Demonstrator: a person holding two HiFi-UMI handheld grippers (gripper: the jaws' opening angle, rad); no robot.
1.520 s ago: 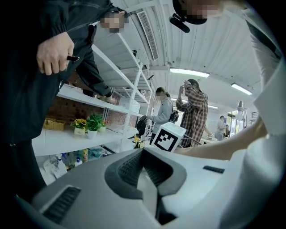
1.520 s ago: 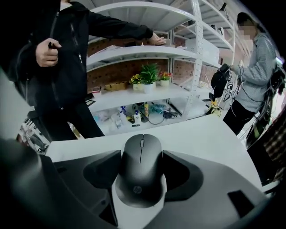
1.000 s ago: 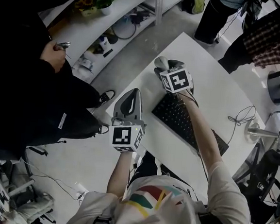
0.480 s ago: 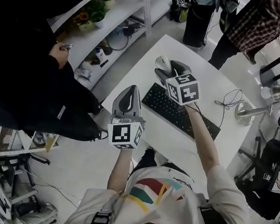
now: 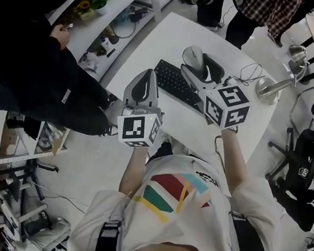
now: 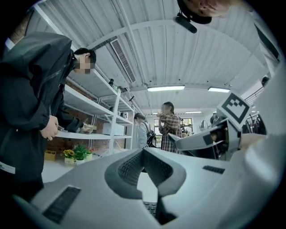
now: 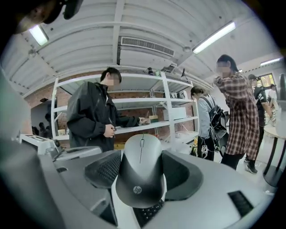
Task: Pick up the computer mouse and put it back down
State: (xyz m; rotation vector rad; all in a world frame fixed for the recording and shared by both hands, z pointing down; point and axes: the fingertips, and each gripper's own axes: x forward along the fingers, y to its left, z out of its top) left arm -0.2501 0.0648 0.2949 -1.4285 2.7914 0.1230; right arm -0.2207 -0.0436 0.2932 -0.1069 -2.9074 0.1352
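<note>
You're holding two grippers, the left gripper (image 5: 143,85) and the right gripper (image 5: 203,69). You're dealing with one computer mouse (image 7: 140,172), one keyboard (image 5: 174,81) and one lamp (image 5: 266,91) at the right edge of the one desk (image 5: 153,42). Three bystanders are standing around: one in a black jacket (image 7: 89,116), one with a backpack (image 7: 219,120), one in a plaid shirt (image 7: 239,116).

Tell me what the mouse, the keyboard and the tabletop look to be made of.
Mouse: likely moulded plastic, with a matt grey top over a darker smooth body, a printed logo and no glare.
Keyboard: probably matt black plastic; separate keys show.
Table: a smooth white top, perhaps laminate or painted board; the core cannot be told.
</note>
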